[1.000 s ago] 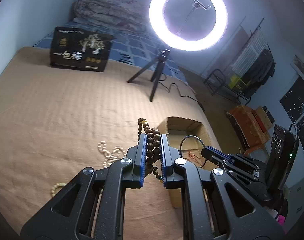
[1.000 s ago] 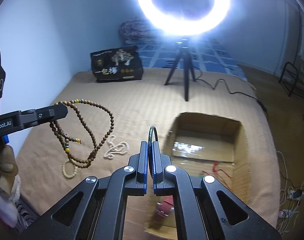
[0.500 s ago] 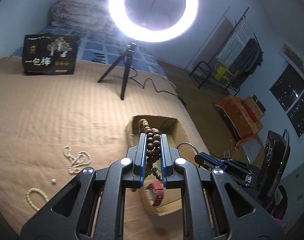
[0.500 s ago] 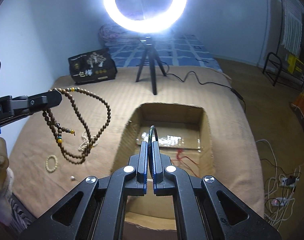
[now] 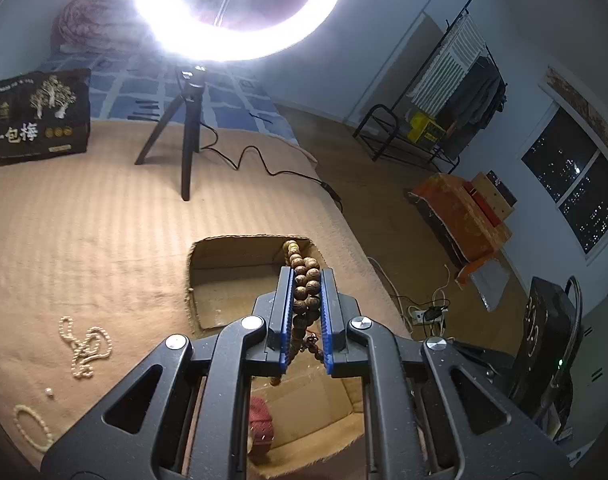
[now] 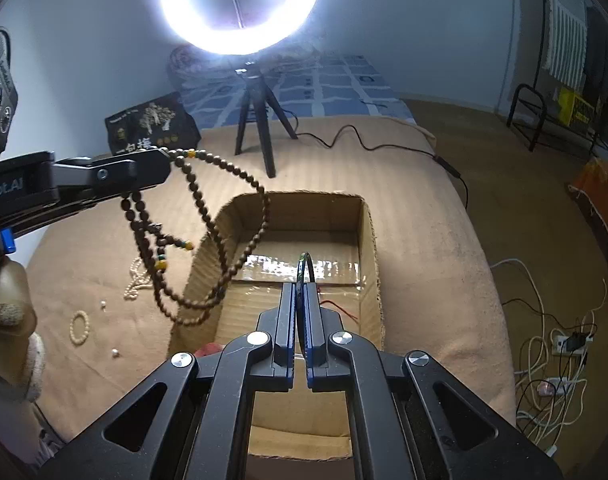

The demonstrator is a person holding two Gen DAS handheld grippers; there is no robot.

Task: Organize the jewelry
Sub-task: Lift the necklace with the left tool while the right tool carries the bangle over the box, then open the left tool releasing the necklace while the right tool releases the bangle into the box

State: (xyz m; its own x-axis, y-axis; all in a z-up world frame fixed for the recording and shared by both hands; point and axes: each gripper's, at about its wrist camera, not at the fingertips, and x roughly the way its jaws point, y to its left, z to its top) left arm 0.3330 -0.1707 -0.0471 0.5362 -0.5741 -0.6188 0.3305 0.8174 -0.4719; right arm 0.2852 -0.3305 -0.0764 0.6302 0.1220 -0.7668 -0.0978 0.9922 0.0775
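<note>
My left gripper (image 5: 307,276) is shut on a long brown wooden bead necklace (image 5: 305,284). In the right wrist view the left gripper (image 6: 159,168) holds the necklace (image 6: 207,232) hanging over the left wall of an open cardboard box (image 6: 368,240). My right gripper (image 6: 299,292) is shut on a thin dark green bangle (image 6: 306,266), above the box. The box (image 5: 199,280) holds a red item (image 5: 261,420) and a red cord (image 6: 340,308). A pearl necklace (image 5: 87,348) and a cream bead bracelet (image 5: 31,426) lie on the tan blanket, left of the box.
A ring light on a black tripod (image 5: 187,120) stands on the blanket behind the box, with its cable (image 5: 263,164) trailing right. A black printed box (image 5: 39,116) stands at the back left. Loose pearls (image 6: 115,353) lie near the bracelet (image 6: 80,326). Cables and a power strip (image 6: 564,344) lie on the floor at right.
Both grippers moved right and forward over the box. The brown necklace swung from above the blanket to over the box's left wall. Both grips stayed shut.
</note>
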